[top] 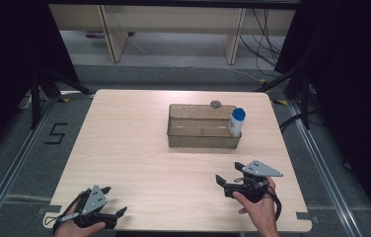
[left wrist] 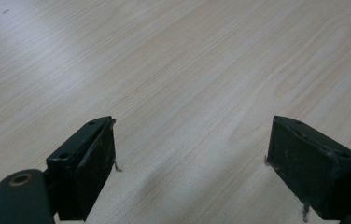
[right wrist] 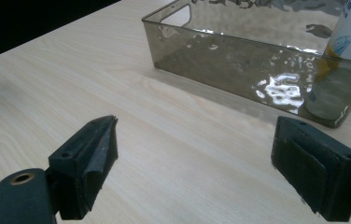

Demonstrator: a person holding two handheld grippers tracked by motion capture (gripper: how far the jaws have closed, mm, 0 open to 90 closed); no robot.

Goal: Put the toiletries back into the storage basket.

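Pale wood-grain counter, bare under both grippers. Left gripper low at the near left edge, held in a hand; its fingers spread wide, nothing between them, bare counter ahead of the tips in the left gripper view. Right gripper near the right front, held in the other hand; its fingers also spread wide, nothing held. Ahead of the right fingers, apart from them, sits a smoky translucent bin with rippled walls; in the right gripper view its near wall runs across just beyond the fingertips, not touching. Inside the bin, at the end toward the right finger, a white bottle stands upright with a blue cap, against the corner. Small round grey object lies on the counter just beyond the bin's far wall. Left fingers well apart from the bin; bin lies ahead and to their right.
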